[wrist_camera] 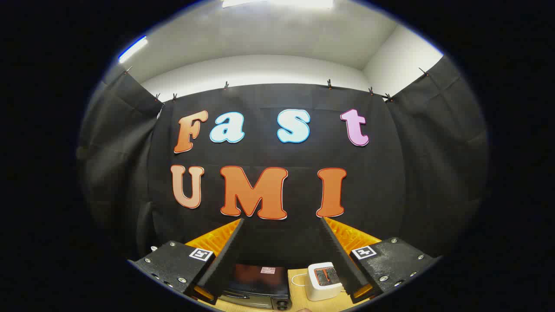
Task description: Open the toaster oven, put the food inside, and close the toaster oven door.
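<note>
My gripper (282, 225) is held high and level, facing the booth's back wall, with its two fingers spread wide apart and nothing between them. Far below, seen between the fingers, the dark toaster oven (258, 286) stands on a wooden table (297, 299); I look down on its top and the upper part of its front. Whether its door stands ajar I cannot tell from here. No food shows.
A small white pop-up toaster (323, 281) with a cord stands on the table right of the oven, close to my right finger (342, 255). Black cloth walls close the booth behind and at both sides.
</note>
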Tool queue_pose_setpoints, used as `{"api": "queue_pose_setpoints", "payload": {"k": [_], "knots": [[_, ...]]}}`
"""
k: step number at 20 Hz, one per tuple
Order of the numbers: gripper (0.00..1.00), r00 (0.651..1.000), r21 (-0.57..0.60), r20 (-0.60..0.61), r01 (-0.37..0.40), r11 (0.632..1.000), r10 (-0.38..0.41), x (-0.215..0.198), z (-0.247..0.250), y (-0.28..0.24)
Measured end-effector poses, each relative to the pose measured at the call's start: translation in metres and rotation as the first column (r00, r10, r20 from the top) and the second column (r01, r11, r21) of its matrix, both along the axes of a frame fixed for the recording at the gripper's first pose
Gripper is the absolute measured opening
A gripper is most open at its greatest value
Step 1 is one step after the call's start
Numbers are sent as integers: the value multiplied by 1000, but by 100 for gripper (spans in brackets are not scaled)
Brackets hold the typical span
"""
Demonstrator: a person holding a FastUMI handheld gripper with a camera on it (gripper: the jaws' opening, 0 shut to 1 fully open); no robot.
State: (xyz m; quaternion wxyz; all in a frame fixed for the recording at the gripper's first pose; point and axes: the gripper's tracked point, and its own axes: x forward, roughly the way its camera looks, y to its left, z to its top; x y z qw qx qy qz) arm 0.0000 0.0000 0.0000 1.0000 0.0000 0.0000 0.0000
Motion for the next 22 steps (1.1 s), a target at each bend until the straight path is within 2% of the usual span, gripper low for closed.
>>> {"api": "queue_pose_setpoints", "payload": {"k": [13,18,22], "knots": [[100,999,17,21,-33,999,33,0,5,13],[100,997,40,-40,-58,997,60,5,-21,34],[100,986,59,-138,-81,995,88,8,-70,59]]}}
